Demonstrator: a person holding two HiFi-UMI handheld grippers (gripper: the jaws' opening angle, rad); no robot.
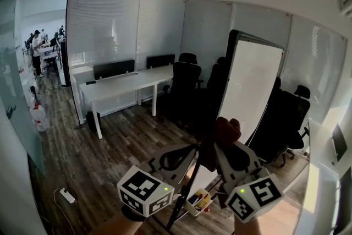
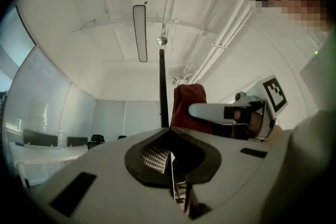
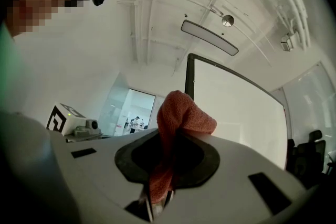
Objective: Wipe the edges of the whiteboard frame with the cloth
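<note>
Cloth [image 3: 181,118]: salmon-red terry. It is pinched between the jaws of the right gripper [image 1: 224,145]. The lower end is drawn down into the closed jaw seam. The upper end stands as a folded bunch above the tips. It is held in the air in front of the person, below and ahead of the whiteboard [image 1: 251,84].

Whiteboard: white face, dark frame [image 3: 190,77], standing tilted on its stand. In the right gripper view the cloth's top sits just beside the frame's left upright. Contact between the two cannot be confirmed.

Left gripper [image 2: 169,139]: jaws pressed together along a thin seam, with nothing seen between them. It is held close beside the right gripper at about the same height.

Surroundings: a small tray [image 1: 199,202] of coloured markers lies below the two grippers. A long white desk [image 1: 126,83] stands at the left. Black office chairs [image 1: 185,78] are grouped between the desk and the whiteboard. The floor [image 1: 110,146] is dark wood plank.
</note>
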